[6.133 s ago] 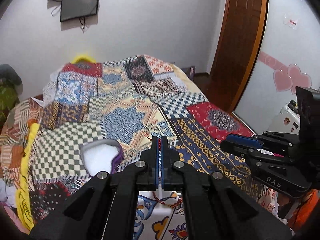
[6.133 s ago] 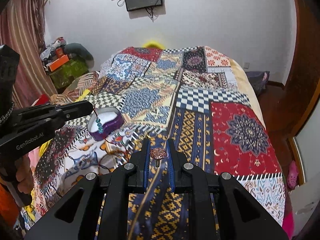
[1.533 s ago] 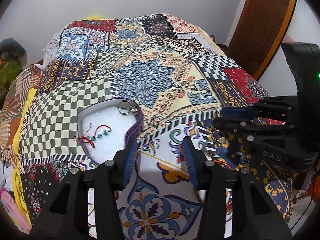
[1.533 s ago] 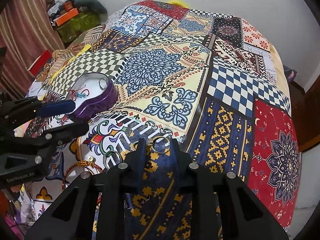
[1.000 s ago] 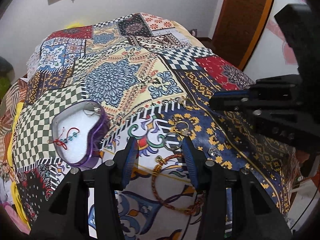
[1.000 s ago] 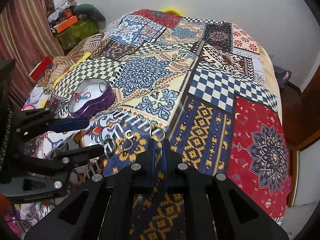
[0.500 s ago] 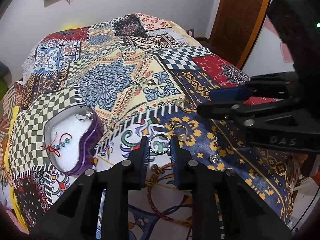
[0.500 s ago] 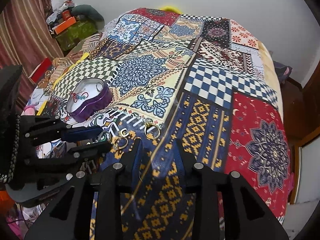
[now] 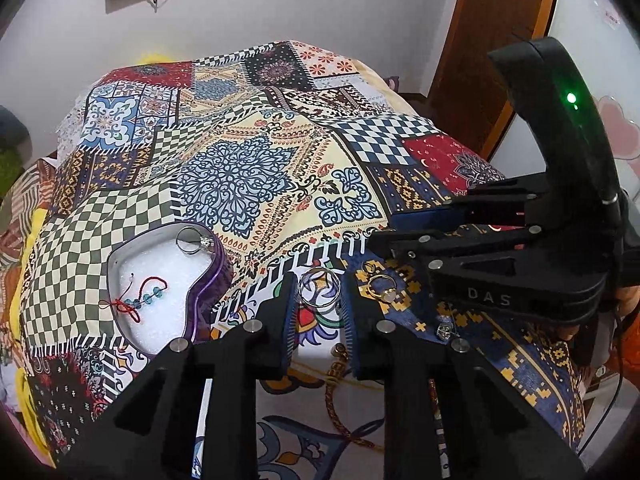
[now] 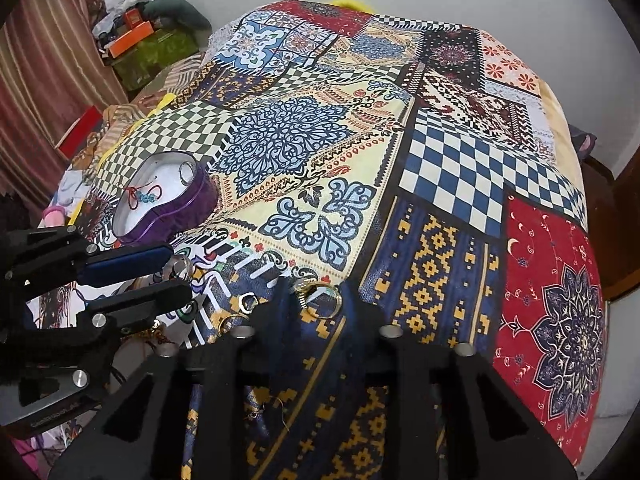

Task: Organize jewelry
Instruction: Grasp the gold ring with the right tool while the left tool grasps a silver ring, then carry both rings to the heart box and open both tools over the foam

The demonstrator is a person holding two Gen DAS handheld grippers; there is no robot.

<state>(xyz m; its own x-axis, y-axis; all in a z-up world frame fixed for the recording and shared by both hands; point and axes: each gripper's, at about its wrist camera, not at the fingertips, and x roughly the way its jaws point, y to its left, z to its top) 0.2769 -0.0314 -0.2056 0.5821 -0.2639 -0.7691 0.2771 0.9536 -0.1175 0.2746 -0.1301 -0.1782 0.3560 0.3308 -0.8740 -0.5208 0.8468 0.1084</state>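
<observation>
A purple heart-shaped tin [image 9: 208,276] with white foam sits on the patchwork bed; it holds a red string bracelet with blue beads [image 9: 136,300] and a ring [image 9: 192,240]. My left gripper [image 9: 320,292] is shut on a silver ring [image 9: 319,289], just right of the tin. My right gripper [image 10: 318,300] has its jaws around a gold ring [image 10: 318,296] on the blue-and-gold patch. The tin also shows in the right wrist view [image 10: 176,208]. More rings [image 9: 382,286] lie between the grippers.
A braided cord bracelet [image 9: 332,400] lies on the cover below my left gripper. Small rings [image 10: 246,304] lie left of my right gripper. Clutter and a curtain stand left of the bed [image 10: 132,40]; a wooden door [image 9: 492,40] is at the right.
My left gripper has closed on the silver ring and holds it. My right gripper opened, moved forward, and now has the gold ring between its jaws.
</observation>
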